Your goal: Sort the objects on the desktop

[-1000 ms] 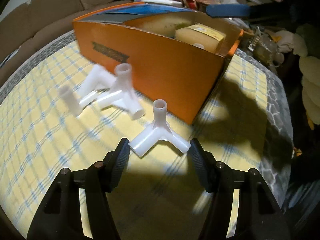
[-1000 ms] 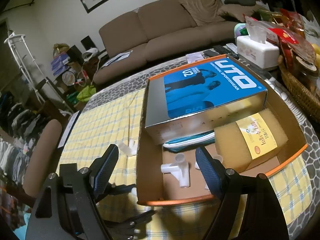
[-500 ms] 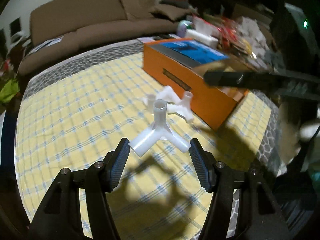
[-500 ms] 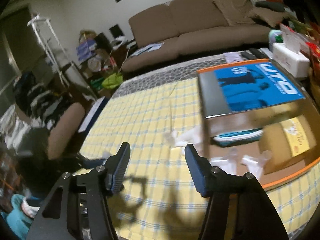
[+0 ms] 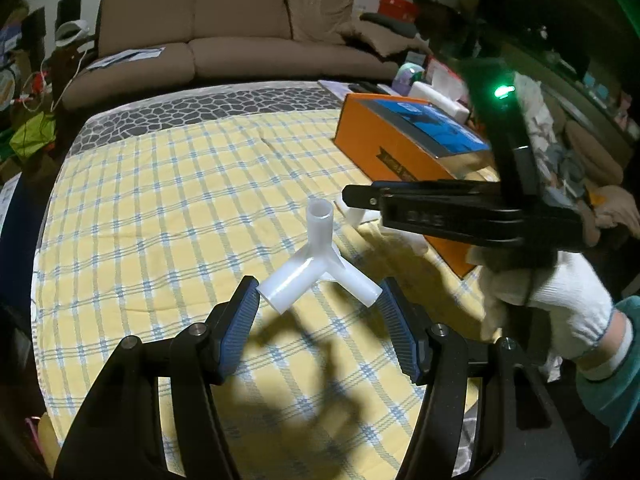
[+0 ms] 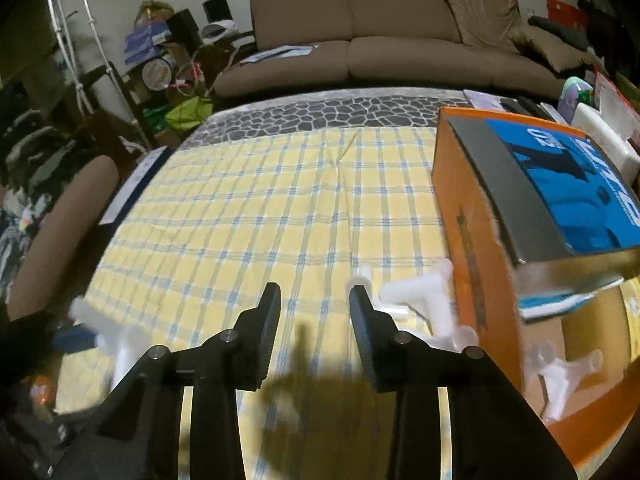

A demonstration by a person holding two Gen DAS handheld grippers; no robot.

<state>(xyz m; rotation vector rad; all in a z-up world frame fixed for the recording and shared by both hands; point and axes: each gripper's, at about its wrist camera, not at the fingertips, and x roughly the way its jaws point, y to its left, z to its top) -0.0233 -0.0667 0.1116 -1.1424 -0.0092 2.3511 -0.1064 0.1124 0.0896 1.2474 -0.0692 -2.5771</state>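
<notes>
Left wrist view, left to right. The yellow checked cloth (image 5: 168, 216) is covering the table, with a brown sofa (image 5: 224, 36) behind it. The left gripper (image 5: 318, 306) is clamping a white three-way pipe connector (image 5: 318, 264): each blue pad is pressing on the end of one lower branch, and the third branch is pointing up, clear of the cloth. To the right, the right gripper (image 5: 352, 196) is reaching in sideways above the cloth, carried by a hand in a white glove (image 5: 552, 280). Behind it the orange box (image 5: 400, 160) is sitting on the cloth, with a blue-printed carton (image 5: 436, 124) lying in it.

Right wrist view, left to right. The held connector is showing blurred at the lower left edge. The right gripper's jaws are closing with nothing between them; only cloth is showing in the gap. Just right of its fingers, two loose white connectors (image 6: 424, 292) are lying on the cloth beside the orange box's wall; whether they are touching it cannot be told. Inside the box, at lower right, another white connector (image 6: 560, 376) is lying on the cardboard floor, blurred.
</notes>
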